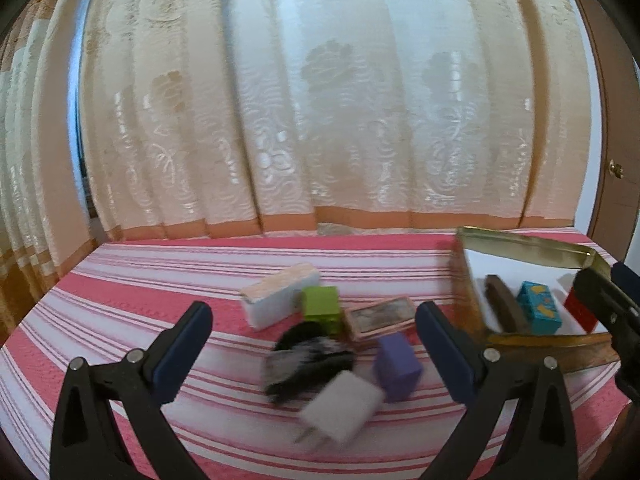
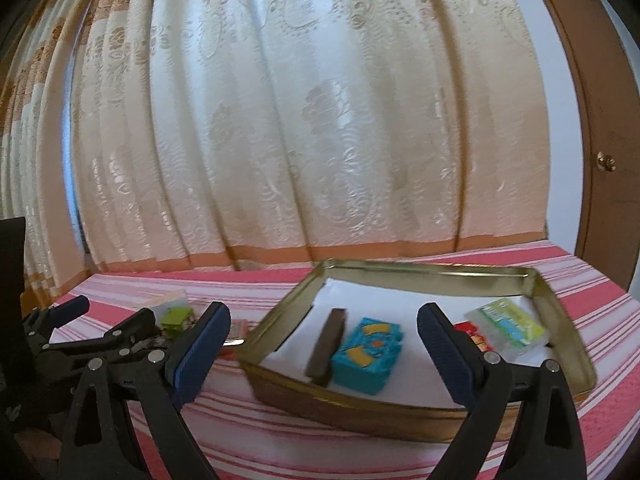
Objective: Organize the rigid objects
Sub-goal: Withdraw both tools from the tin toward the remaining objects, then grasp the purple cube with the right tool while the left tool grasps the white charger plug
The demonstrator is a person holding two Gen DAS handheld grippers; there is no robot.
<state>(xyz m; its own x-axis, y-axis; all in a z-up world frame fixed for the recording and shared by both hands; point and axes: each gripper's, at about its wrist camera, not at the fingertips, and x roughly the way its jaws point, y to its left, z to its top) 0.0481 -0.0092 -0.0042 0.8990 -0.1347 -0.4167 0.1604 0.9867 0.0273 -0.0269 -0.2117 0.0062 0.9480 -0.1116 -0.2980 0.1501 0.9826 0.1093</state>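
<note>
Striped cloth (image 2: 360, 452) | dark bar (image 2: 326, 344) lengthwise in tin (image 2: 400, 416), pointing away

Each gripper, left gripper (image 1: 314, 350) and right gripper (image 2: 324, 350), is being seen as black plastic arms, blue finger pads and shiny round screws.
</note>
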